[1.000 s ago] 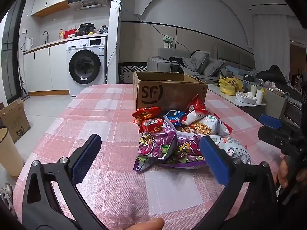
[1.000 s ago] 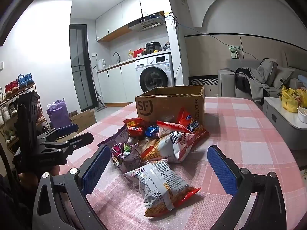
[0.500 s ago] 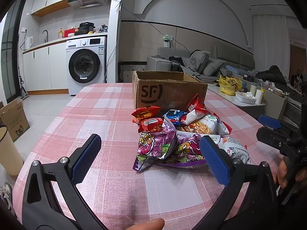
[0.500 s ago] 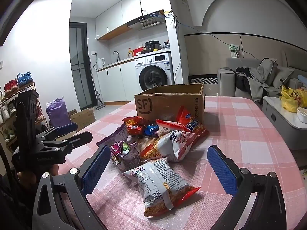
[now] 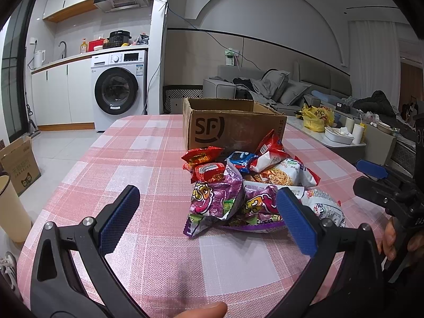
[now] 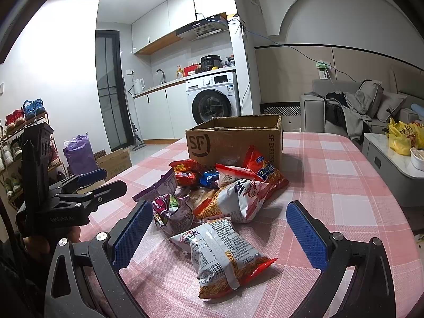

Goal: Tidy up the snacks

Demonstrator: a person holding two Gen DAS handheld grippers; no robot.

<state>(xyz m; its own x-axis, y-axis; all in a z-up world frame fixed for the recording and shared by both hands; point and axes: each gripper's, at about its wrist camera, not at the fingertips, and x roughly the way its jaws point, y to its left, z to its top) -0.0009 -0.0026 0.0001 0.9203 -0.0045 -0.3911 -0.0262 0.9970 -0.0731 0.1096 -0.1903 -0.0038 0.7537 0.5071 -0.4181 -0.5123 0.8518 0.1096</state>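
Left of the cardboard box, the left tongs hover apart, empty. The noodle snack bag lies nearest in front of the box, its length running diagonally between the right tongs, also apart and nearer.

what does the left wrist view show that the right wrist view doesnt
Only the left wrist view shows the tall cream bin on the floor beside the table and the white rolls and dish on the low side table.

Only the right wrist view shows the shoe rack with red and blue shoes, the purple bag on the floor, and the side of the brown cardboard box printed SF EXPRESS.

Both show that box, the pile of snack packets in front of it on the pink checked tablecloth, the white washing machine, and both grippers open.
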